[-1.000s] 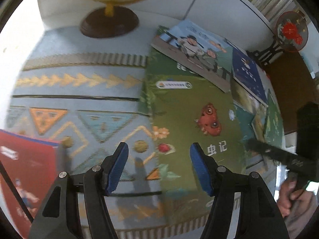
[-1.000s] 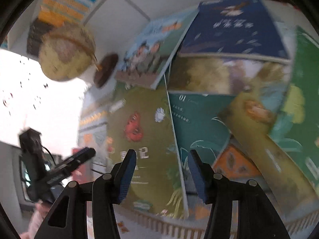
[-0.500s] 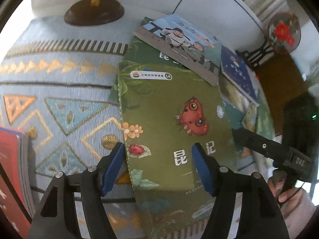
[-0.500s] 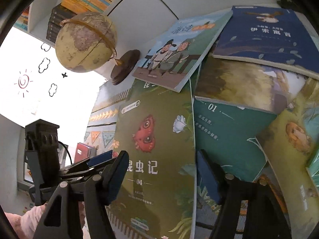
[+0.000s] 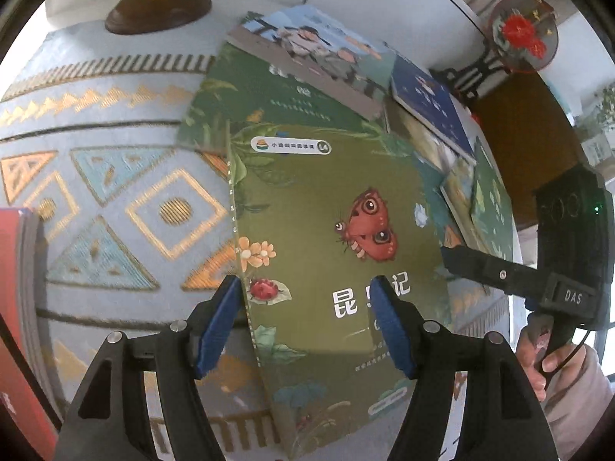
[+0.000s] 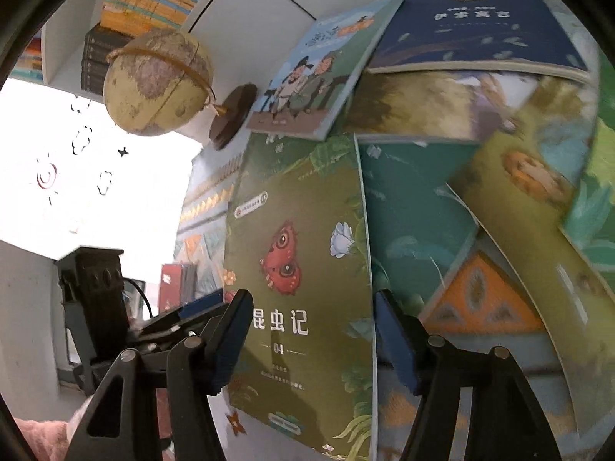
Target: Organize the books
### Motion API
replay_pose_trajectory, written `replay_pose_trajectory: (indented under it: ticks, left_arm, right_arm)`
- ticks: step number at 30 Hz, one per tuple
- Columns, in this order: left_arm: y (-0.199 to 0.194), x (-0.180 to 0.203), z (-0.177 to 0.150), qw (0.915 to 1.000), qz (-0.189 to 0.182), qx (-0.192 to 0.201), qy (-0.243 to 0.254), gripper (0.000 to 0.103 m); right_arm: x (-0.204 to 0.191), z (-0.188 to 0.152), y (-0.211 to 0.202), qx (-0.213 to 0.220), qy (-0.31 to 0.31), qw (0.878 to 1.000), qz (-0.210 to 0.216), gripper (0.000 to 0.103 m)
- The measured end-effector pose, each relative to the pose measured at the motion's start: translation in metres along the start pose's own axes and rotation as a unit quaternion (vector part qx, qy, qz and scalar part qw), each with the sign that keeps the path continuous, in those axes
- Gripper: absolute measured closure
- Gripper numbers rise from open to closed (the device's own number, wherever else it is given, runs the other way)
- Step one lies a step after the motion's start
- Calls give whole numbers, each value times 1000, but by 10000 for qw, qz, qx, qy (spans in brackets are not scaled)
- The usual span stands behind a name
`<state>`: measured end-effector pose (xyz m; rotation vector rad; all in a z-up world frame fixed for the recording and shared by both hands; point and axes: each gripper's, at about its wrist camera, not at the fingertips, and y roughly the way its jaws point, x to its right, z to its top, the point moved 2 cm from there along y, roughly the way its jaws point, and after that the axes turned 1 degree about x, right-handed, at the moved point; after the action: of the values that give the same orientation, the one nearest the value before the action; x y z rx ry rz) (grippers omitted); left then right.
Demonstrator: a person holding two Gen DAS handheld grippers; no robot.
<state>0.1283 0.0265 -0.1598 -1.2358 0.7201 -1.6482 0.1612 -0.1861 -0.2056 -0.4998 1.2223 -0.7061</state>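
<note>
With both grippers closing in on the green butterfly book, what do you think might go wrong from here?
1. The green butterfly book lies flat on the patterned cloth; the open left gripper may bunch the cloth rather than get under its edge.
2. The cartoon-cover book overlaps its far end and may get dragged.
3. The right gripper crowds the left one.

— Where did the left wrist camera sit?
— Behind the left gripper (image 5: 307,322), looking steeply down and close on the green book (image 5: 330,253), with the globe base (image 5: 157,11) at the far edge.
— And the right?
— Behind the right gripper (image 6: 313,334), tilted less steeply, nearly as close.
— Shared ground?
— The green book (image 6: 300,269), the cartoon book (image 6: 315,73), the globe (image 6: 157,80), and each other's gripper.
</note>
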Motion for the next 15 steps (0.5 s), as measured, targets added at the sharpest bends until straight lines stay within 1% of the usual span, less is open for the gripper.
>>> replay_pose_trajectory:
  ticks: [1, 3, 5, 7, 8, 9, 10, 11, 12, 13, 14, 15]
  left_arm:
    - [1, 3, -2, 10000, 62, -2, 64, 37]
    - [1, 8, -6, 9993, 228, -15, 287, 37]
    - [2, 11, -8, 9988, 295, -45, 389, 37]
    - [2, 12, -10, 9987, 240, -76, 442, 37]
    - [2, 13, -10, 9987, 240, -78, 436, 37]
    - [3, 14, -9, 9989, 207, -99, 418, 37]
    - [3, 15, -9, 9991, 153, -126, 378, 37]
    - [4, 14, -8, 9992, 184, -143, 337, 37]
    - [4, 13, -8, 9991, 229, -136, 317, 37]
    - [3, 12, -8, 9993, 196, -121, 302, 37]
    - [3, 11, -8, 9995, 152, -111, 270, 37]
    - [3, 10, -8, 9996, 112, -105, 234, 37]
  right_arm:
    - [1, -4, -1, -59, -50, 9999, -66, 39]
    - [5, -11, -3, -233, -216, 9991, -297, 44]
    - [5, -12, -5, -212, -368, 9986, -329, 46]
    - [7, -13, -5, -151, -309, 9991, -258, 46]
    - [6, -13, -5, -89, -279, 9994, -162, 39]
    - [5, -13, -4, -97, -270, 9996, -64, 29]
    - [4, -13, -3, -82, -257, 9996, 8, 28]
    - [5, -13, -2, -97, -197, 9997, 77, 28]
    - [9, -12, -4, -118, -62, 9996, 252, 28]
    - [14, -11, -7, -139, 170, 9981, 569, 29]
    - [18, -11, -15, -66, 326, 9951, 936, 30]
    - [17, -11, -24, 1, 327, 9910, 1297, 38]
